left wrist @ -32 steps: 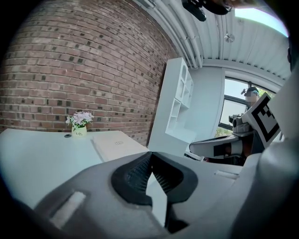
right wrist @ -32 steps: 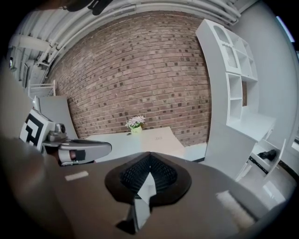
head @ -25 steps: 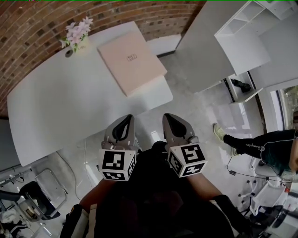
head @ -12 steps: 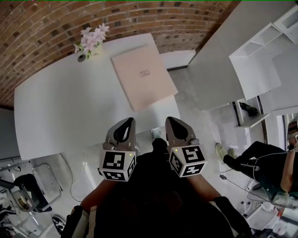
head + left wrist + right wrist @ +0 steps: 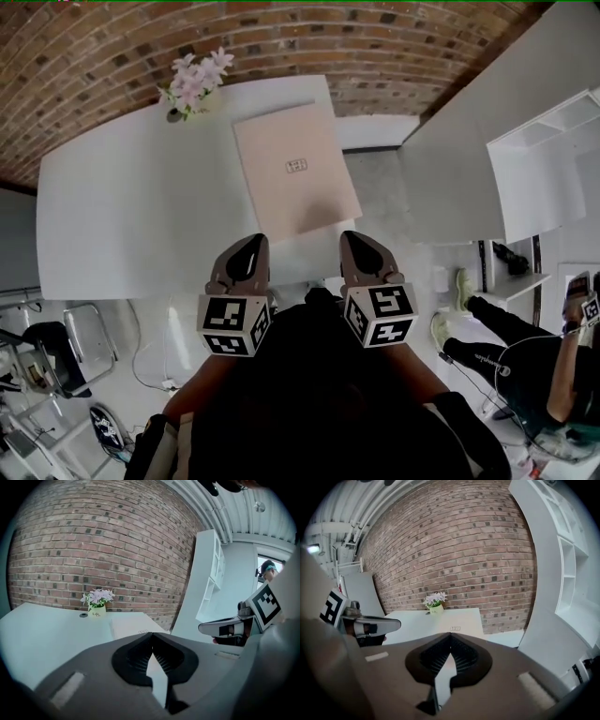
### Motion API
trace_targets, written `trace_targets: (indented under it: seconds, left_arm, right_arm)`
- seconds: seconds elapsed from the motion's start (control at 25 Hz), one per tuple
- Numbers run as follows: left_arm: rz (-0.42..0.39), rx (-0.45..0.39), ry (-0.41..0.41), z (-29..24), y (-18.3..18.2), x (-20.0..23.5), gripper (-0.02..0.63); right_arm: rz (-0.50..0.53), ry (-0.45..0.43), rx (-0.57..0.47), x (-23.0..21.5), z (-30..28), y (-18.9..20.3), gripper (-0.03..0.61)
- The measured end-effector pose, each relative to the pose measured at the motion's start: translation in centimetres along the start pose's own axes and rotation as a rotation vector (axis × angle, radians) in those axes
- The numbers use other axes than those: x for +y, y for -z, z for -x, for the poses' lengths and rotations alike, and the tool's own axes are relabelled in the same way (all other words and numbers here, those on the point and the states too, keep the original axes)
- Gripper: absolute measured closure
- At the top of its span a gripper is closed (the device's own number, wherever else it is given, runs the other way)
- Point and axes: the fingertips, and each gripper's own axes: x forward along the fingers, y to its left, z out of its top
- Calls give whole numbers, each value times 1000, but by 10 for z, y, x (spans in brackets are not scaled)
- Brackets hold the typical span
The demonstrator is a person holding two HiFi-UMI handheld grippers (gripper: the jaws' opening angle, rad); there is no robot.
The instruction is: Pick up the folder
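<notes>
Left gripper (image 5: 254, 240) and right gripper (image 5: 355, 237), jaws together, empty; only head view shows the whole folder (image 5: 295, 169), lengthwise along the table's (image 5: 122, 216) right edge.

Grey left gripper (image 5: 251, 242) and right gripper (image 5: 356, 238) bear black-and-white marker cubes (image 5: 232, 325)

Folder (image 5: 297, 172): pale pink, rectangular, closed, small label at centre of cover, lying flat on the white table (image 5: 122, 216) at its right end, askew to the table edge.
</notes>
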Motion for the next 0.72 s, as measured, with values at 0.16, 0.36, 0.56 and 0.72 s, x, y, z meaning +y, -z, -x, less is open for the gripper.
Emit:
trace_targets:
  seconds: [0.16, 0.36, 0.56, 0.72]
  left_arm:
    - [39, 9, -29, -17, 3, 6, 612]
    - [47, 45, -34, -37, 14, -2, 574]
    - [61, 76, -77, -52, 22, 7, 536]
    - [90, 131, -101, -65, 38, 22, 489]
  right_arm:
    - [24, -33, 17, -14, -18, -4, 577]
    - [62, -65, 56, -29, -40, -5, 575]
    - [70, -95, 94, -42, -60, -2, 509]
    - [77, -100, 133, -51, -76, 6, 477]
